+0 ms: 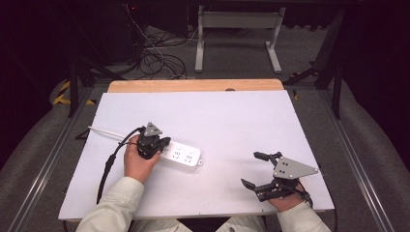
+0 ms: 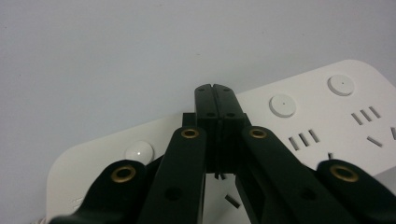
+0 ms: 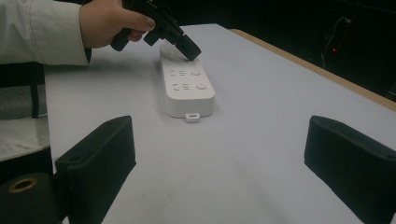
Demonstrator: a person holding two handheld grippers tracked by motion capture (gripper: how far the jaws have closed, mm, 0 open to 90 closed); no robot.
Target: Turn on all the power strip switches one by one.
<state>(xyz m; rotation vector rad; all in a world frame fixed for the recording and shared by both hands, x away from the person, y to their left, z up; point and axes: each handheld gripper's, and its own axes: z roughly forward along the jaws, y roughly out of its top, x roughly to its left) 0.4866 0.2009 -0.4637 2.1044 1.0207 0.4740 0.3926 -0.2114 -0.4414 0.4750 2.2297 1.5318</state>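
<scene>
A white power strip lies flat on the white table, left of centre; its sockets and round buttons face up. My left gripper is shut with nothing between its jaws. Its joined tips point down at the strip's top face, near the cord end. In the right gripper view that gripper meets the far end of the strip; whether it presses on it I cannot tell. My right gripper rests near the front right of the table, open wide, and its pads hold nothing.
The strip's white cord runs left toward the table edge. A wooden strip borders the far side. Beyond it, cables and a white metal frame stand on the floor. Dark rails flank both table sides.
</scene>
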